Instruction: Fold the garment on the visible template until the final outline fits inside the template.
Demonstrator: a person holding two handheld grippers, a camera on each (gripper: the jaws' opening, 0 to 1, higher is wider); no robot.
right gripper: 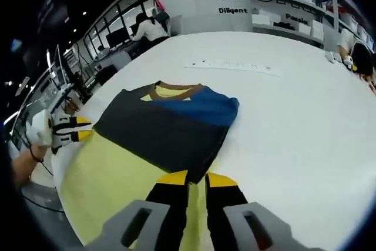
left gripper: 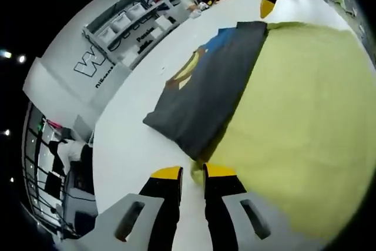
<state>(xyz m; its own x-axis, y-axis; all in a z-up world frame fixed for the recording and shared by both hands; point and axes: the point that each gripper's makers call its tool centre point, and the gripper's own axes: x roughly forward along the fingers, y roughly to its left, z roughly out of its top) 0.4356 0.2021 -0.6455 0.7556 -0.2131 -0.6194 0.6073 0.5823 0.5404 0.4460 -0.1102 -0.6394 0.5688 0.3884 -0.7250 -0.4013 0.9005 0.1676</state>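
A dark shirt (right gripper: 170, 124) is laid on a yellow-green mat (left gripper: 305, 116), and both are spread on a big white table (right gripper: 294, 121). The mat looks to be the template, so the shirt is kept on it to see if it fits. The shirt is already folded into a small block, with a blue part (right gripper: 205, 105) and a brown collar (right gripper: 176, 90) at its far end in the right gripper view. One long side of the shirt hangs off the mat onto the bare table, so the fit is judged as not done yet.

In the left gripper view, the left gripper (left gripper: 193, 173) is held low at the near corner of the shirt. Its jaws are almost closed, with only a thin gap, and it cannot be told if any cloth is pinched. In the right gripper view, the right gripper (right gripper: 197, 178) is placed at another corner. Its jaws are close together too, and a grip cannot be told there either.

Two corners at one end are likely being reached so the shirt can be slid fully onto the mat.

A strip of small marks (right gripper: 232, 66) is seen farther off on the table.
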